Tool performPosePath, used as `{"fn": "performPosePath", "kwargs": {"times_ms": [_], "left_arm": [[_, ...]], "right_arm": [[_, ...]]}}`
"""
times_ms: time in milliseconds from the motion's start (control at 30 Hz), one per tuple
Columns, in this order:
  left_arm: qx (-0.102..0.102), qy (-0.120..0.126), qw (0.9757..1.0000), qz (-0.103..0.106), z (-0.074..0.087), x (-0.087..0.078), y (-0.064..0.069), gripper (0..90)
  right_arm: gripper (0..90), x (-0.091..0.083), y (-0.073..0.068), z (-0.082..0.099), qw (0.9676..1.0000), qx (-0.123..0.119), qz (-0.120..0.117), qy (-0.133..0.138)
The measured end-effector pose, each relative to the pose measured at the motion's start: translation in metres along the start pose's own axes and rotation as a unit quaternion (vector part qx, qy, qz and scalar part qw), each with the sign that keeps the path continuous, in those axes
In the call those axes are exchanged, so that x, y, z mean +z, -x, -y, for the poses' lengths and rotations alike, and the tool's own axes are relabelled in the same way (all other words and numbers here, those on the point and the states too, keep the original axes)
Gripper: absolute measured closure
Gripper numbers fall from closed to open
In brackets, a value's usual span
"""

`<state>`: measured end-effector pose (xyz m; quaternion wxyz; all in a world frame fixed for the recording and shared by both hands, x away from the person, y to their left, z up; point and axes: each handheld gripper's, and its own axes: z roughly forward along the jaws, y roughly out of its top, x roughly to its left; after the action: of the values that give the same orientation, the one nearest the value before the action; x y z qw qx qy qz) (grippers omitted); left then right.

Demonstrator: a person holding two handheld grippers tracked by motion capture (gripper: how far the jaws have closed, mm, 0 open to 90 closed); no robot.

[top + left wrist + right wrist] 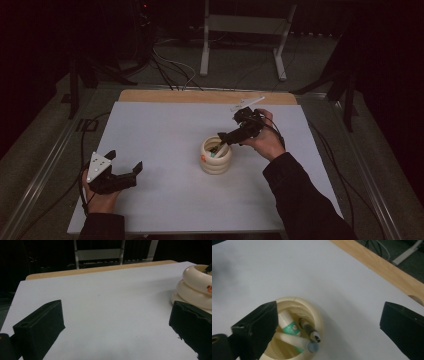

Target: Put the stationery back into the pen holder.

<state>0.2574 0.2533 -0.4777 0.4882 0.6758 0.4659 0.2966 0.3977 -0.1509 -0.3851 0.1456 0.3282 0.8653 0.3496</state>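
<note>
Right gripper (223, 137) over cream holder (216, 156), jaws wide, gripping nothing. Its own view reveals pens (309, 332) and white-green tube (288, 325) inside. Left gripper (122, 167) gapes empty.

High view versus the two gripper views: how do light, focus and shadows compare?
High view: dim, with dark corners, and soft; the cream ringed pen holder casts a faint shadow on the white table sheet. Left gripper view: brighter, the holder cut by the frame edge, its own near black jaws blurred. Right gripper view: pens in the holder fairly sharp, its own jaws out of focus.
</note>
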Motion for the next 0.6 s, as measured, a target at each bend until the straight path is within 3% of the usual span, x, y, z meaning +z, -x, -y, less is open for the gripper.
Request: {"fn": "performPosePath", "kwargs": {"times_ms": [600], "left_arm": [[-0.002, -0.006, 0.9999, -0.008, 0.001, 0.000, -0.003, 0.1]], "right_arm": [[0.0, -0.019, 0.005, 0.016, 0.9983, 0.020, 0.021, 0.051]]}}
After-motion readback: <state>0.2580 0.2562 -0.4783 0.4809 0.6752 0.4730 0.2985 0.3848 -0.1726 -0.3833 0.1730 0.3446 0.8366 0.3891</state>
